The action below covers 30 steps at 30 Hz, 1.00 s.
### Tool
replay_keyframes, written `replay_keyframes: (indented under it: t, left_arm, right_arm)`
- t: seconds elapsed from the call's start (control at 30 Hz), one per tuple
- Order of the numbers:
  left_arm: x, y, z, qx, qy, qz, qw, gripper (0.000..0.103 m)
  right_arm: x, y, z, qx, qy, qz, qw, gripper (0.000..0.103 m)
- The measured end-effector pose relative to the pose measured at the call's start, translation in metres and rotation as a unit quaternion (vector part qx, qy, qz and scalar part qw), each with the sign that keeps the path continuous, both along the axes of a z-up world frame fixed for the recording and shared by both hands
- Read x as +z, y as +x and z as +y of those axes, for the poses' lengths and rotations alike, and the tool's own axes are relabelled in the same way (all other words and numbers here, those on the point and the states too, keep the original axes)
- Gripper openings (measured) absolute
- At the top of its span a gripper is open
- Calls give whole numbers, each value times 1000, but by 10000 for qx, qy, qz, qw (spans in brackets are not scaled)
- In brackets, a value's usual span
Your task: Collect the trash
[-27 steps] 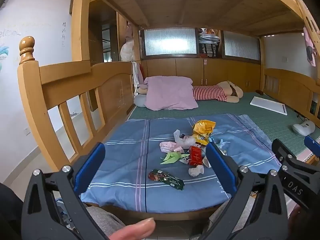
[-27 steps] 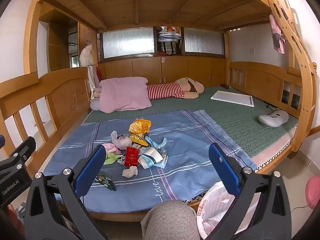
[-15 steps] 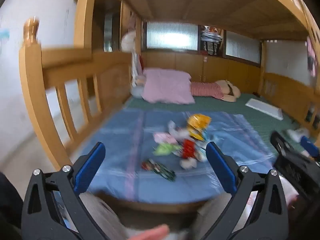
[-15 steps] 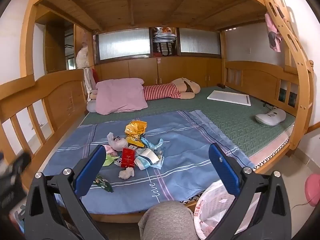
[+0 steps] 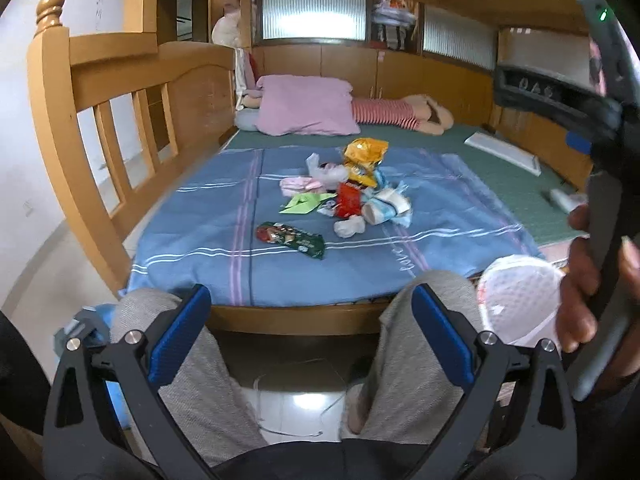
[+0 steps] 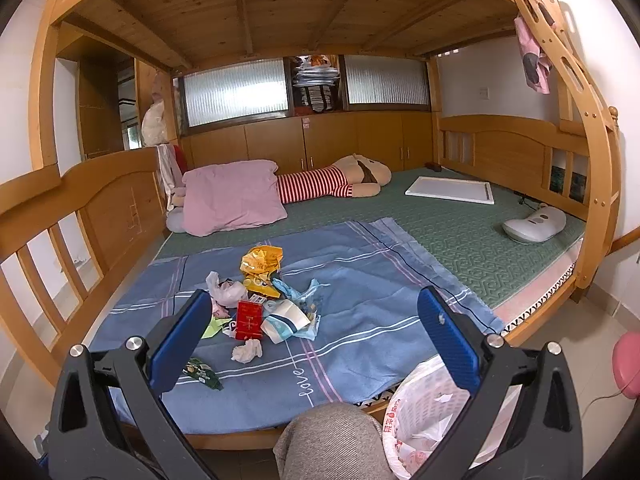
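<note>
Under a wooden bunk frame [image 6: 280, 8], a blue sheet [image 6: 360, 300] covers the near end of the bed. Trash lies heaped near its middle: a yellow wrapper [image 6: 262, 260], red box [image 6: 249, 320], crumpled tissue [image 6: 247, 350] and, apart, a dark green wrapper [image 5: 292, 239]. Both the left hand-held gripper [image 5: 310, 336] and the right hand-held gripper [image 6: 314, 344] gape wide, empty, short of the pile, above grey-trousered knees [image 5: 424, 300] beside a bag-lined basket [image 6: 420, 412]

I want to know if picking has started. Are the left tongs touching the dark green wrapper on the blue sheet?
Apart. The left wrist view shows the left tongs open over the person's knees, with bare blue sheet between them and the dark green wrapper.
</note>
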State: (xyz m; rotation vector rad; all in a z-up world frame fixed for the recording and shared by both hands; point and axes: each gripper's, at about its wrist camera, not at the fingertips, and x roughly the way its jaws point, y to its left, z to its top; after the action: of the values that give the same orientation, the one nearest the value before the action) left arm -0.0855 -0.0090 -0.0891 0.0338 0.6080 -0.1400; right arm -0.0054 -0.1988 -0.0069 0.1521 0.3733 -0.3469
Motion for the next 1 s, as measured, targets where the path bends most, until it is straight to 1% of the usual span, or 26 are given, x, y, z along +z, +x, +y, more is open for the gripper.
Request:
replay_keyframes:
  t: [0.1,0.2,0.3,0.37,0.47,0.5,0.6,0.7,0.77,0.8,0.83,0.9,1.0]
  left_arm:
    - [6,-5,5,-102,-205,-91,9997,100]
    - [6,-9,9,-358,-510,-62,9980,100]
    - [8,-10,8,-440,-618,-101,9971,100]
    - [9,-9,8,-579,-765,-76,9954,100]
    - [14,-14,9,-731,-914,-240,9928,100]
    - [15,-13,7,-751,-890,-264,9929,100]
    - [15,-10,-4,-693,-441,-246,9963,100]
    - [26,-1,-4,-376,-24,-530,9979,100]
    - [42,7,-1,227,317,-927,9949,100]
    - [48,11,1,348,339,-1028,9935,100]
    - [57,17,4,577,387,-1166,9907,100]
    - [73,31,10,897,413,-1285,9868,100]
    - [92,56,17,1093,219,-1121,9874,100]
  right_arm:
    - [0,-1,1,6,-64,-4,10000,100]
    - [1,-2,1,-18,-80,-37,10000,100]
    - [3,-2,2,-11,-129,-58,9999,100]
    - [5,-3,3,-9,-168,-81,9998,100]
    - [6,-4,4,37,-181,-135,9997,100]
    - [6,-5,4,39,-178,-139,9997,100]
    - [5,-5,4,59,-148,-111,9998,100]
    - [5,-5,6,57,-161,-79,9998,100]
    - [5,-4,7,65,-167,-65,9998,100]
    - [5,-4,7,62,-165,-71,9998,100]
    - [5,-4,7,64,-159,-75,9998,100]
    - [5,-3,7,48,-131,-65,9999,100]
    - [7,-2,5,42,-64,-65,10000,100]
